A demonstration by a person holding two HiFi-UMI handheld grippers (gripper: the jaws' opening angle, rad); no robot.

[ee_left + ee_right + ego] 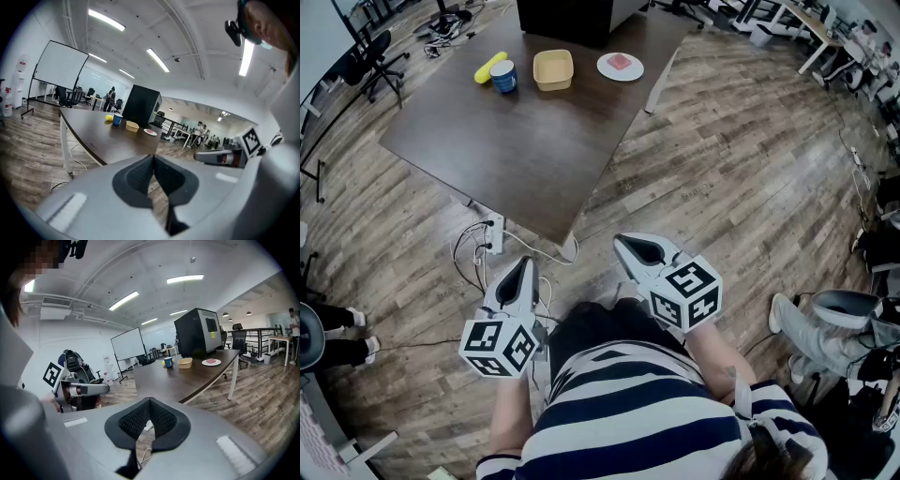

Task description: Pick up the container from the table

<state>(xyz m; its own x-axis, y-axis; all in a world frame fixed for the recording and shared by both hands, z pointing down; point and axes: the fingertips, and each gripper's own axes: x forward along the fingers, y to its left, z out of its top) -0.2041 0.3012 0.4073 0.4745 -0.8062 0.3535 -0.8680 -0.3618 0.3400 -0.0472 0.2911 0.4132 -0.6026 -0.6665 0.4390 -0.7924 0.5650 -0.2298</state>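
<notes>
The wood-plank floor [741,159] surrounds the dark brown table [516,141] on all visible sides, and office chairs [370,61] stand beyond the table's left edge. A whiteboard [61,70] stands past the table's far end in the left gripper view. A black cabinet [577,17] sits at the table's far edge. The person, in a striped shirt [628,412], stands off the table's near corner, well apart from everything on it. The left gripper [523,262] and right gripper [623,242] are both held off that corner, above the floor; on each, the jaws are pressed together at the tips, and nothing sits between them. The container [553,69] rests on the table's far end, just in front of the cabinet. It is a shallow, square, open-topped tub in pale tan with rounded corners, standing upright. A white plate [621,66] with a pink item on it lies to its right, a blue cup [503,76] stands to its left, and a yellow object [489,67] lies just beside the cup. White cables [487,239] trail on the floor under the table's near corner.
</notes>
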